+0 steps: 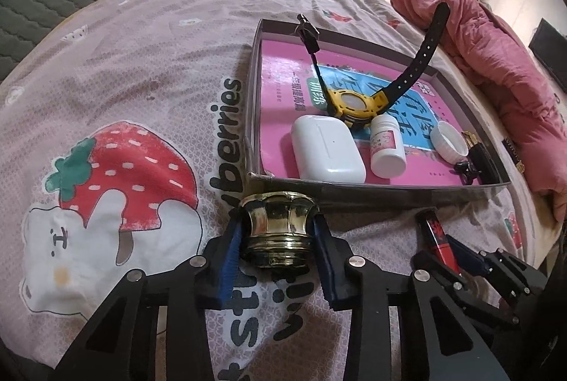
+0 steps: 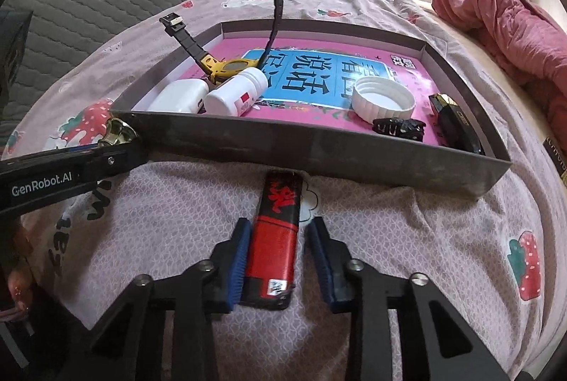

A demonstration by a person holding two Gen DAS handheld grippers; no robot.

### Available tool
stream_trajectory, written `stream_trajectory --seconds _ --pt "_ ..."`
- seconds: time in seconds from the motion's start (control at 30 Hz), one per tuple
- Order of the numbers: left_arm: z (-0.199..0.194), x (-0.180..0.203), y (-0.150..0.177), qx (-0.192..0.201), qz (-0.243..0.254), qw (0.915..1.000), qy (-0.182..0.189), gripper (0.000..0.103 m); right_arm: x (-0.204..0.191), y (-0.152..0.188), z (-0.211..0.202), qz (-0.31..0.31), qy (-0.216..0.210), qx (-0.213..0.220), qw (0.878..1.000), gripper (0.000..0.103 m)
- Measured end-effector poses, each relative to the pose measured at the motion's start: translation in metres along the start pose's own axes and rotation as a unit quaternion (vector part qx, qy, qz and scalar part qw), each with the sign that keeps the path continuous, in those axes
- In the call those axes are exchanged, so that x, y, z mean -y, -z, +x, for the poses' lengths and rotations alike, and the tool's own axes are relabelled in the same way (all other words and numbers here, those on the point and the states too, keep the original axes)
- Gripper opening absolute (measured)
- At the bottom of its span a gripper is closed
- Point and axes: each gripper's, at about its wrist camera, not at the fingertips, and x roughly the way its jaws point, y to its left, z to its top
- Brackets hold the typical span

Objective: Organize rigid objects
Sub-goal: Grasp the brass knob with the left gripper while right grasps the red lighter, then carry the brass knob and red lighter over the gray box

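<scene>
- Left gripper [image 1: 276,225] is clenching a shiny gold-coloured fluted metal cap [image 1: 278,228]; both blue pads are pressing its sides, and the cap is sitting right btwn the fingertips with its base on the pink strawberry-print bedsheet [image 1: 149,69].
- Right gripper [image 2: 280,227] is straddling a red-and-black rectangular plastic lighter [image 2: 278,239] but isn't clamping it: the pad on the view's left is touching, while the other is showing a gap. So it's released, w/ the lighter lying flat btwn the fingers, far end pointing ahead.
- The shallow grey cardboard box w/ pink printed floor [image 2: 319,147] is standing just ahead of both grippers; the lighter's far tip is nearly touching its near wall.
- Risk, left: the cap is smooth, glossy and waisted, so the pads are probably gripping a curved face. It could be squirting out or tipping on lift.
- Risk, right: w/ one pad making contact first, the lighter could be skidding sideways or twisting on the soft sheet.
- Risk, both: the box wall is close ahead, so a low carry could be knocking it.
- Inside, ahead of the left gripper, a yellow-and-black wristwatch [image 1: 349,104], a white rounded earbud case [image 1: 326,150] and a small white pill bottle [image 1: 386,147] are crowding the drop zone.
</scene>
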Motion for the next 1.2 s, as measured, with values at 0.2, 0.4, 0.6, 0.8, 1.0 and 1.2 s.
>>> stream_trajectory --seconds 0.2,0.4,0.6,0.8,1.0,1.2 --pt "-0.008 -0.002 0.001 0.008 -0.003 0.9999 0.009 0.037 0.007 0.001 -0.007 0.0 -0.009 -0.003 1.0 0.024" --pt "-0.031 0.005 0.001 0.045 0.014 0.9988 0.017 0.037 0.011 0.003 -0.018 0.006 -0.014 -0.005 1.0 0.024" --pt "-0.044 0.02 0.008 0.063 0.045 0.9968 0.02 0.037 0.014 0.0 -0.032 0.012 -0.017 0.009 1.0 0.024" --pt "-0.051 0.031 0.012 0.074 0.065 0.995 0.018 0.037 0.015 -0.002 -0.047 0.007 -0.021 0.029 0.999 0.024" --pt "-0.061 0.04 0.012 0.095 0.077 0.9924 0.015 0.037 0.025 -0.011 -0.056 0.017 -0.014 0.052 0.998 0.024" --pt "-0.068 0.05 0.009 0.114 0.077 0.99 0.031 0.037 0.032 -0.026 -0.067 0.015 0.002 0.082 0.997 0.024"
